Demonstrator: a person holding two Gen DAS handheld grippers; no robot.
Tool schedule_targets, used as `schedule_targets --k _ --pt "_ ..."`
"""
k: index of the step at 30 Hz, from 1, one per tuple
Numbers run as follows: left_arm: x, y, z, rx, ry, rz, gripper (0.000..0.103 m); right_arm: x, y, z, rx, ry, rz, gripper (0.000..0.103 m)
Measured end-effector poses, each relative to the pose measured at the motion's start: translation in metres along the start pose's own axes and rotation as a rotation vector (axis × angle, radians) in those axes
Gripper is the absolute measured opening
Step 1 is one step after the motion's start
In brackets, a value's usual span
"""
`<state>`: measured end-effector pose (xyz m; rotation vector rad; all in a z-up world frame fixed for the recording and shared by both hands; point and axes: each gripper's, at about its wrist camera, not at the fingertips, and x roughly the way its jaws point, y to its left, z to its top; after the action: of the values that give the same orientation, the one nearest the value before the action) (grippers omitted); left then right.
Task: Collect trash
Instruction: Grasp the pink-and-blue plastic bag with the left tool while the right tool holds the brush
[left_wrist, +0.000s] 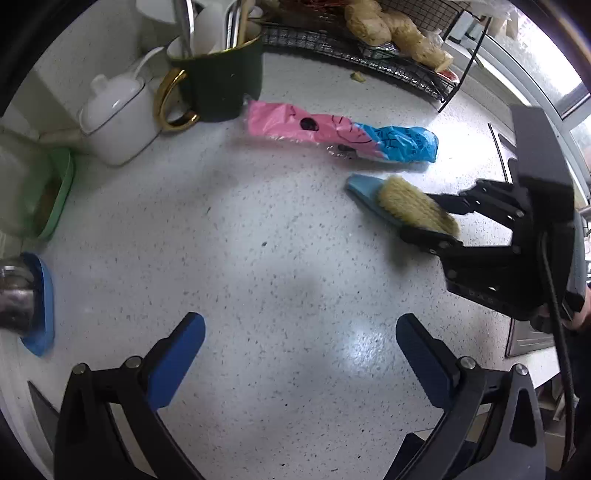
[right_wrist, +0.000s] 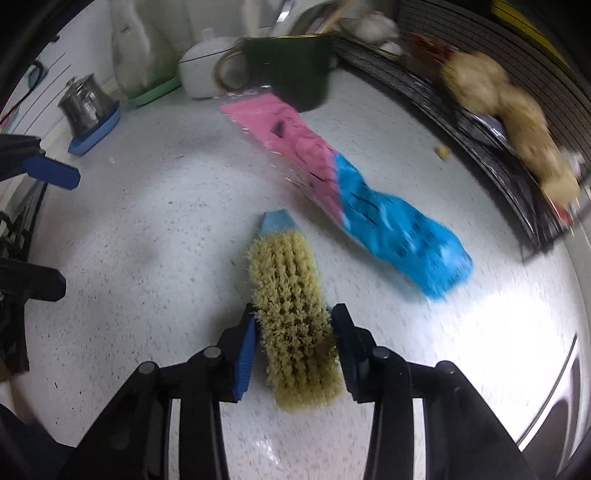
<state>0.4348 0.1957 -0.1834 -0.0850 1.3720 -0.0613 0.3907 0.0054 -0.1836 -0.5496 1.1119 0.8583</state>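
Seen from the left wrist, the left gripper (left_wrist: 300, 345) hangs released over the bare speckled tabletop (left_wrist: 258, 258), nothing between its blue pads. Ahead, a pink-and-blue wrapper (left_wrist: 340, 133) lies flat near a green mug (left_wrist: 221, 85), beside a white pot (left_wrist: 118, 118). To the right, the right gripper (left_wrist: 430, 221) grips a brush (left_wrist: 410, 206).

From the right wrist, the right gripper (right_wrist: 293, 350) is clenched on the brush (right_wrist: 291, 314), pads pressing its bristled sides. The wrapper (right_wrist: 351, 195) lies just beyond, near a wire rack (right_wrist: 461, 122).
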Motion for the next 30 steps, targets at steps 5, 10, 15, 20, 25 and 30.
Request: schedule_targets --k 5,10,15,20,25,30 --pt "-0.004 -0.013 0.017 0.072 -0.040 -0.030 0.102 -0.020 -0.013 -0.023 0.109 -0.016 -0.017 0.037" --pt "0.001 -0.037 0.043 0.246 -0.029 -0.061 0.102 -0.051 -0.025 -0.050 0.235 -0.025 -0.048 0.037" --pt "0.010 -0.051 0.077 0.336 -0.036 -0.139 0.102 -0.071 -0.040 -0.070 0.332 -0.038 -0.077 0.037" --pt "0.018 -0.068 0.111 0.475 -0.069 -0.121 0.102 -0.075 -0.065 -0.075 0.440 -0.032 -0.104 0.037" --pt "0.050 -0.081 0.133 0.637 -0.022 -0.050 0.102 -0.081 -0.075 -0.076 0.495 -0.035 -0.114 0.037" --pt "0.074 -0.088 0.138 0.702 -0.005 -0.039 0.093 -0.085 -0.083 -0.072 0.535 -0.041 -0.153 0.037"
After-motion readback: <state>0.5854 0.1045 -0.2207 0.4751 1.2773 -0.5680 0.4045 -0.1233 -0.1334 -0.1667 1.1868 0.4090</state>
